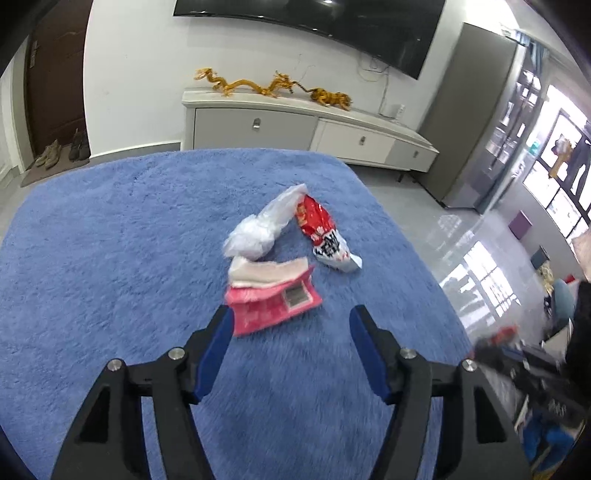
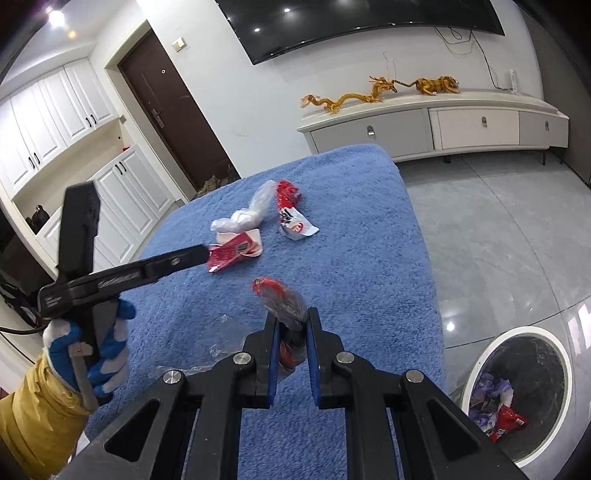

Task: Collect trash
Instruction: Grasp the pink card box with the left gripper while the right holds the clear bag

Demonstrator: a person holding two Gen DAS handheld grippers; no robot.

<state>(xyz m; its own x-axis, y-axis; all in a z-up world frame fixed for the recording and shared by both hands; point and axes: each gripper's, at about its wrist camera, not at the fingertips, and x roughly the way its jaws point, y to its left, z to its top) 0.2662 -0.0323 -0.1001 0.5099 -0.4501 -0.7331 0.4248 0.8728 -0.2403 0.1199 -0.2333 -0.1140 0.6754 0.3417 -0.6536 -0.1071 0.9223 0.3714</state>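
The right edge of the left wrist view is smeared with motion blur, so the dark shapes there cannot be made out. In the right wrist view a clear plastic film [image 2: 221,343] lies just left of the right gripper's jaws, so see-through against the blue pile that its outline is hard to trace. The print on the wrappers is too small to read.

The left gripper [image 1: 291,319] has its jaws spread wide, holding nothing. The pink packet [image 1: 271,304] lies just ahead of them, its near corner at the left fingertip; whether they touch cannot be told. Seen from the right wrist camera, this gripper [image 2: 205,253] reaches in from the left, held by a gloved hand [image 2: 86,350], with its tip at the same packet [image 2: 231,254].

The right gripper [image 2: 291,317] has its jaws pressed close together, pinching a red and dark wrapper [image 2: 282,299] that sticks up beyond the fingertips.

Beyond the pink packet, further ahead of the left jaws, sit a crumpled white plastic bag [image 1: 264,227] and, to its right, a red and white wrapper [image 1: 325,232].

All of this rests on a blue fluffy blanket [image 1: 110,240]. Low to the right of the right jaws, on the grey tiled floor [image 2: 498,229], stands a white-rimmed trash bin [image 2: 554,354] with wrappers inside. Against the far wall is a white cabinet [image 1: 255,122] bearing golden dragon figures [image 1: 258,86], under a wall-mounted television [image 1: 332,26].
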